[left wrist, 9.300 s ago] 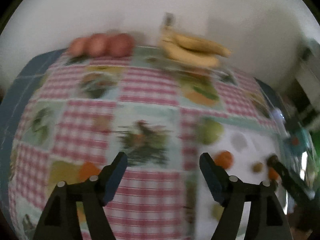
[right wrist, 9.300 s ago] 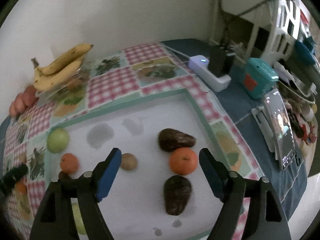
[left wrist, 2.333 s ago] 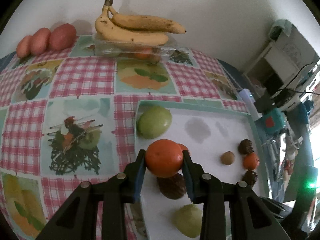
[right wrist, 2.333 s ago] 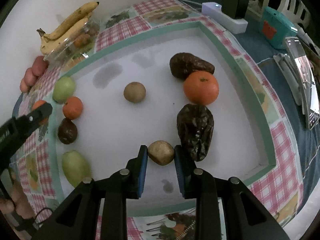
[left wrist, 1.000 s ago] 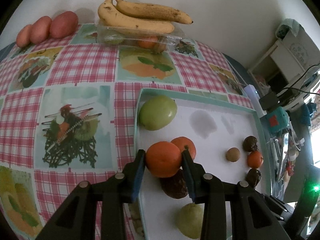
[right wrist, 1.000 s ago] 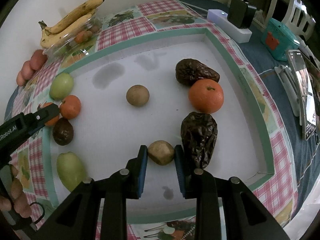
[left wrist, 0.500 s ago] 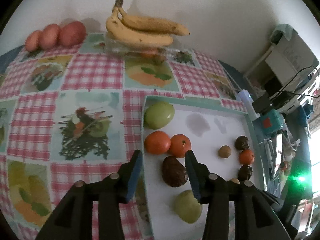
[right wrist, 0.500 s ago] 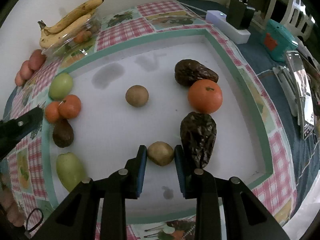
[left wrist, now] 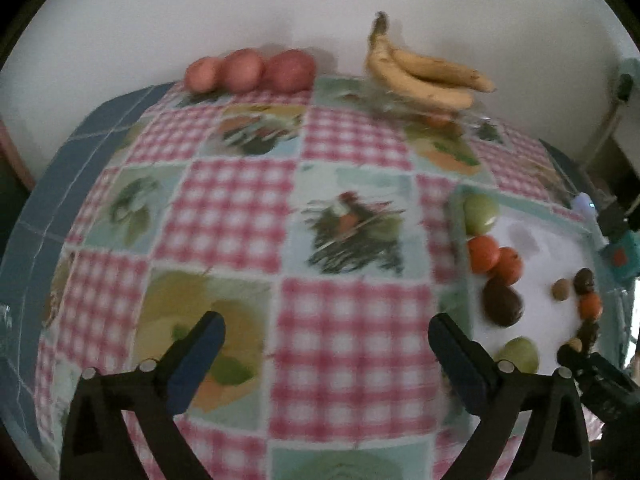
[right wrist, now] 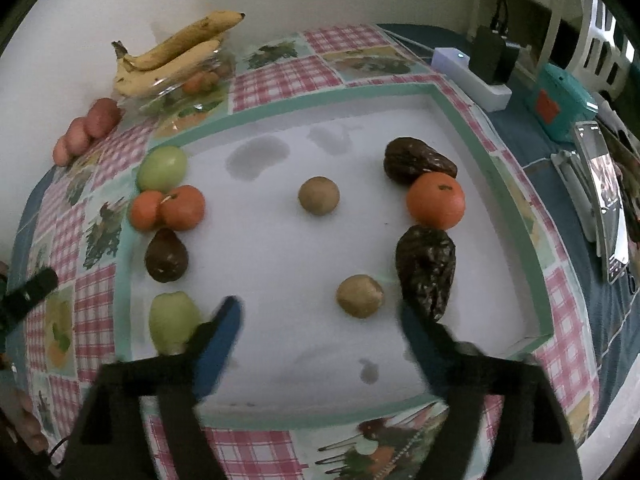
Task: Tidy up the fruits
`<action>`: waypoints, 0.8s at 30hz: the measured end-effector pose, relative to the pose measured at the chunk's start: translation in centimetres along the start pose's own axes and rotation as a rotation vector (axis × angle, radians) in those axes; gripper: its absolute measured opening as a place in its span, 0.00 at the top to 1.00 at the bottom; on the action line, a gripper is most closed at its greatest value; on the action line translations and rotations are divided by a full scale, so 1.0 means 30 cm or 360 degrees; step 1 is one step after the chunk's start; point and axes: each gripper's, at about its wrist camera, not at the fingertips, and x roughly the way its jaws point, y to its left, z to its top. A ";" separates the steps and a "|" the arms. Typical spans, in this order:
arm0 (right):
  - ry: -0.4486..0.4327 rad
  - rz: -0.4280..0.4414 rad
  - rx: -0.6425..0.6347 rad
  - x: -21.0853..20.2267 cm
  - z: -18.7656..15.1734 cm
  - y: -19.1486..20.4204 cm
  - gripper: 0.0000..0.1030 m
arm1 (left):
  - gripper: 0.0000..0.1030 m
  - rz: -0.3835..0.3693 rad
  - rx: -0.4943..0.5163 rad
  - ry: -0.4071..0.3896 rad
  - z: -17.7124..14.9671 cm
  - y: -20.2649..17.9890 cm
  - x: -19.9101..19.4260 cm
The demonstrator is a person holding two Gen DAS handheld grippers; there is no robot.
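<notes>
A white tray with a green rim point(right wrist: 516, 200) holds the fruit. On its left side lie a green apple point(right wrist: 162, 168), two oranges point(right wrist: 182, 207), a dark avocado point(right wrist: 166, 257) and a green pear point(right wrist: 173, 320). On the right lie two dark avocados point(right wrist: 426, 270), an orange point(right wrist: 436, 200) and two brown kiwis point(right wrist: 360, 295). My right gripper point(right wrist: 318, 326) is open and empty, just in front of the near kiwi. My left gripper point(left wrist: 326, 338) is open and empty over the chequered cloth, left of the tray point(left wrist: 532, 248).
Bananas point(right wrist: 176, 54) lie on a clear box at the back by the wall, with three red potatoes point(left wrist: 250, 70) to their left. A power strip point(right wrist: 472, 76), a teal box point(right wrist: 560, 100) and a phone point(right wrist: 604, 196) lie right of the tray.
My left gripper has let go of the orange beside the other one, opened wide and pulled back left over the cloth. My right gripper has opened, let go of the kiwi and drawn back.
</notes>
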 end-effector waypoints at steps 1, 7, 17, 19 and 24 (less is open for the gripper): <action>-0.0009 0.0007 -0.0002 -0.002 -0.004 0.004 0.10 | 0.00 0.0003 -0.0025 0.0002 -0.009 0.022 -0.004; -0.0052 0.0050 -0.0014 -0.018 -0.027 0.035 0.09 | 0.00 0.0003 -0.0030 0.0014 -0.047 0.068 -0.022; -0.0062 0.0064 -0.0096 -0.049 -0.069 0.101 0.09 | 0.00 0.0149 -0.0050 -0.0083 -0.085 0.087 -0.106; -0.0072 0.0072 -0.0109 -0.068 -0.078 0.113 0.09 | 0.00 0.0241 -0.0064 -0.0070 -0.101 0.094 -0.127; -0.0092 0.0079 -0.0151 -0.113 -0.101 0.146 0.09 | 0.00 0.0221 -0.0060 -0.0015 -0.132 0.104 -0.152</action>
